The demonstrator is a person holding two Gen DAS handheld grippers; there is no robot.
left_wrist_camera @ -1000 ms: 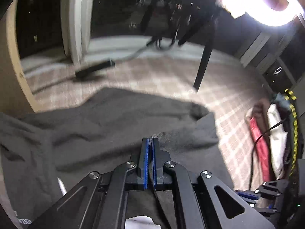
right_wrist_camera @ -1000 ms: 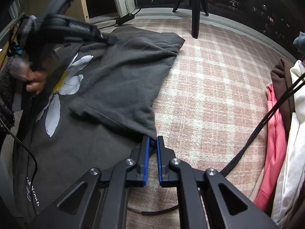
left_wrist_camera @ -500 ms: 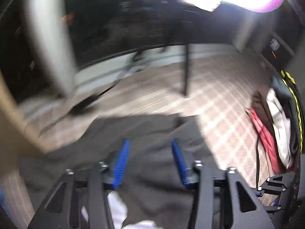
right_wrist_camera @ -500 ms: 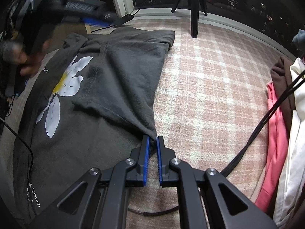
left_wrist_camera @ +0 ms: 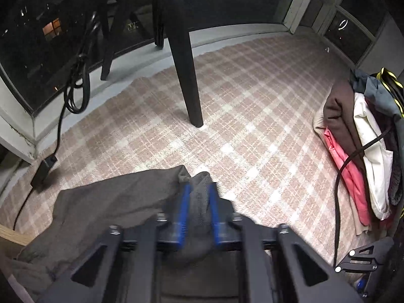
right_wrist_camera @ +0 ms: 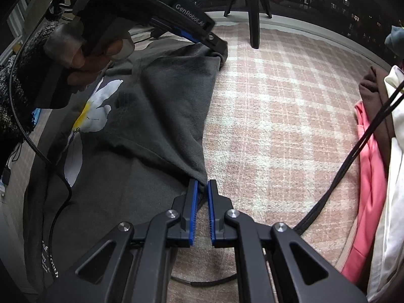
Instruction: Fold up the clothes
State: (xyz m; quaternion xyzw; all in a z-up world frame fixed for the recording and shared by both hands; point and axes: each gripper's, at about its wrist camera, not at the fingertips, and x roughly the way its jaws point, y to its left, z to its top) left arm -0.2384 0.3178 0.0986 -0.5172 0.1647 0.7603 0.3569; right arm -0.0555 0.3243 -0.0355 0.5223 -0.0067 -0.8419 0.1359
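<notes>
Change at left gripper [left_wrist_camera: 199, 197]: a second ago its jaws were pressed together on cloth, half a second ago they stood wide; now they are partly open, straddling a bunched corner of the dark grey T-shirt [right_wrist_camera: 161, 116]. I cannot tell from the blurred left wrist view whether the pads [left_wrist_camera: 183, 214] already squeeze the cloth.
Change at right gripper [right_wrist_camera: 201, 197]: none; it stays nearly closed, pinching the near corner of the folded-over flap, a slim gap between its blue pads.
Change in cloth: the flap's outer edge now runs more tautly from the right gripper to the far corner under the left one, where before it lay looser and wider.
Meaning for the task: probably a regrasp at the far corner, so both ends of the flap can be carried together for the next fold; the fold looks part done.
Where the T-shirt is: flat on the pink plaid rug [right_wrist_camera: 277, 116], daisy print [right_wrist_camera: 93, 111] facing up, one side doubled over it.
Count, grippers: two.
Count, T-shirts being folded: one.
Count, daisy prints: one.
Count, clothes piles: one heap [left_wrist_camera: 358, 151] at the rug's right edge; pieces too overlapped to count.
Count, chair legs on the rug: one [left_wrist_camera: 188, 75] near; others blurred in the dark behind.
Count, cables: one across the rug by the heap [right_wrist_camera: 335, 181].
</notes>
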